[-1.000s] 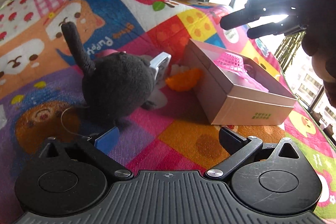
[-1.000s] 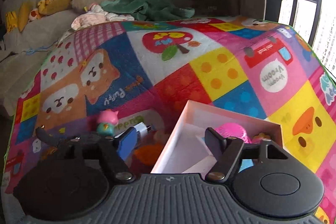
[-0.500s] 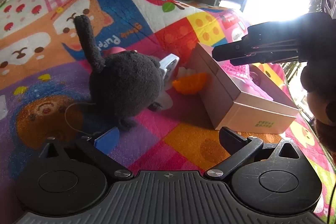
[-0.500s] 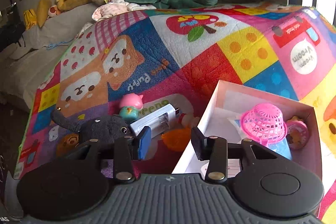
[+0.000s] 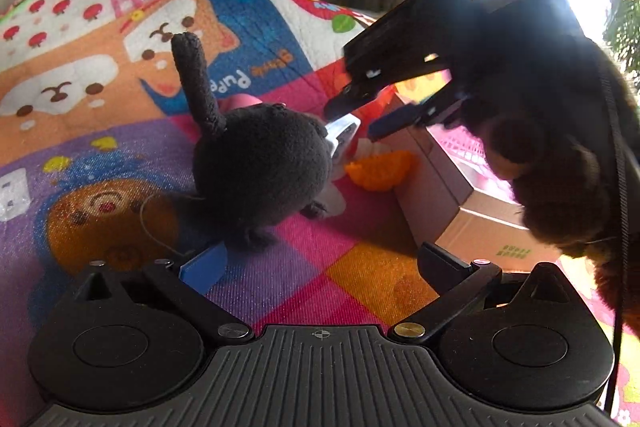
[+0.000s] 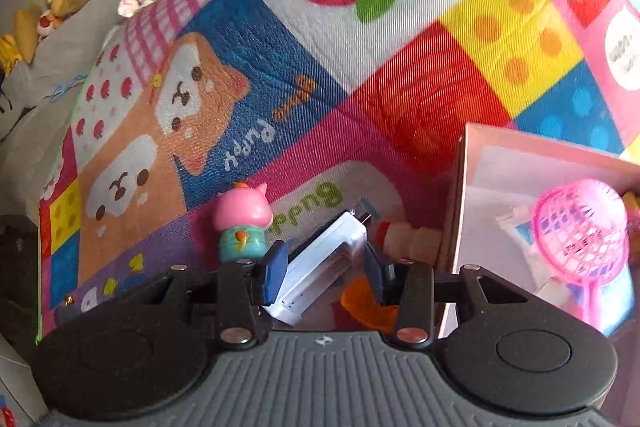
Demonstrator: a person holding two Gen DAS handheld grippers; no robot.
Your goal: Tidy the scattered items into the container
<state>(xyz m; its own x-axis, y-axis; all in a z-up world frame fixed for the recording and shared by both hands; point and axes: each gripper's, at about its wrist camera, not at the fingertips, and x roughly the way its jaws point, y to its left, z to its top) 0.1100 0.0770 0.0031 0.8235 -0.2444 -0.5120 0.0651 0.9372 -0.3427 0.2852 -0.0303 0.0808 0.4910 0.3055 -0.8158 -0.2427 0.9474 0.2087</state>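
The right tongs [image 6: 326,273], jaws just narrowed, straddle the white rectangular plastic device [image 6: 320,263] on the colourful cartoon play mat [image 6: 280,75]; whether they grip it is unclear. Left tongs [image 5: 320,263] hang released near the black plush toy [image 5: 260,167], beside the pink cardboard box [image 6: 480,195].

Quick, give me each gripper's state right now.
Left gripper: open, holding nothing.
Right gripper: open, jaws have just been closing around the white charger, not pressing on it yet.
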